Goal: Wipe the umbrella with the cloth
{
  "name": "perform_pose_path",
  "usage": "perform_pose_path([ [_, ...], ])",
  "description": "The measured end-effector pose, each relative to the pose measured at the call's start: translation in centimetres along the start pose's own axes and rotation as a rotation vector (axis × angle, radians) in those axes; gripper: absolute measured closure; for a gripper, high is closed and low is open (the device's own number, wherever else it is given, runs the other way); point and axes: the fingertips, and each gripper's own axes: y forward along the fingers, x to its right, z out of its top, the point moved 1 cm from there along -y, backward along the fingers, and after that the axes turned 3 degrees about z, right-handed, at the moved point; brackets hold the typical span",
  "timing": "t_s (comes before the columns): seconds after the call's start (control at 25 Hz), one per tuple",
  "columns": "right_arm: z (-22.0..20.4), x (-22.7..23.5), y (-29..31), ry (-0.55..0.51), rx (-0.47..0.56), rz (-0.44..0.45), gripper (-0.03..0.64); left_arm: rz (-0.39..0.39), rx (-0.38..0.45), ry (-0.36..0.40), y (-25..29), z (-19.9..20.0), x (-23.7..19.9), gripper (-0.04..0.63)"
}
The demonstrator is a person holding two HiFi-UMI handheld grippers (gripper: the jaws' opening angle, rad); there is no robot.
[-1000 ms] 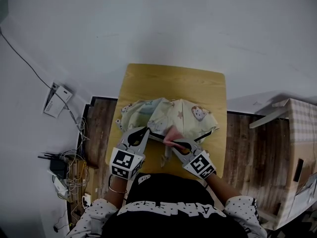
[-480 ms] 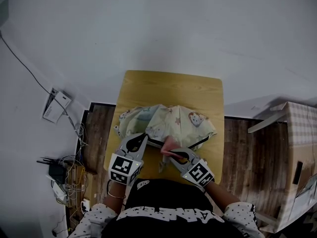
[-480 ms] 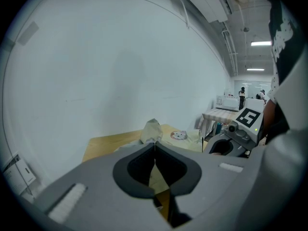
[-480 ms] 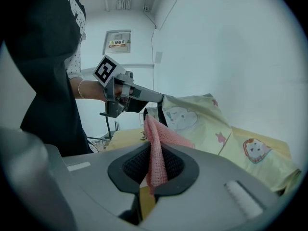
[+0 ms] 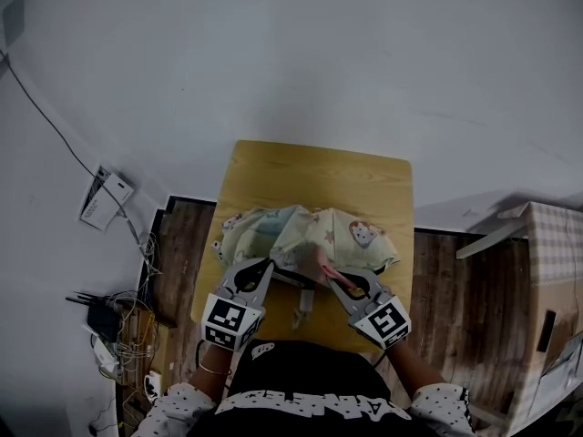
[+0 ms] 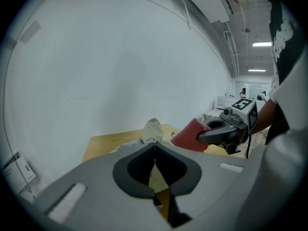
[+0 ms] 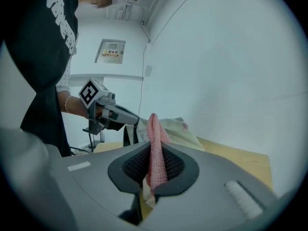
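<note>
White wall (image 5: 291, 62) fills most of what you see from above, with a tangle of cables (image 5: 118, 309) down on the left beside the dark plank floor (image 5: 180, 235). Against the wall stands a small pale wooden table (image 5: 319, 167), and across its near half lies the umbrella (image 5: 296, 230), its soft cream canopy slumped in loose folds, printed with small stars and animals.

At the canopy's near-left edge sits the left gripper (image 5: 265, 269), its jaws brought right together. From its own view a peak of pale fabric rises straight off the tips, so it looks to be pinching a fold of the canopy, steadying it.

Just to the right, the pink cloth (image 5: 321, 264) touches the canopy's near edge. It is clamped upright between the jaws of the right gripper (image 5: 334, 278), with the loose end hanging below them.

My guess is that the umbrella is light and gives easily. The fabric will wrinkle and slide under a wipe unless it is pulled taut, while the thin ribs beneath could bend if pressed hard. Holding at the hem or the dark shaft seems safest, with gentle strokes of the limp cloth running away from the anchored edge.

At far right stands something with a checked cover (image 5: 556, 235).
</note>
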Motion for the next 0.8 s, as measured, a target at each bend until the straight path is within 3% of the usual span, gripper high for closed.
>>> perform_pose_path([
  [0.36, 1.3, 7.8, -0.2, -0.05, -0.021, -0.204, 0.581, -0.018, -0.006, -0.023, -0.1, -0.5, 0.5, 0.591],
  [0.8, -0.6, 11.2, 2.9, -0.105, -0.102, -0.217, 0.583, -0.029, -0.013, -0.031, -0.1, -0.2, 0.7, 0.591],
])
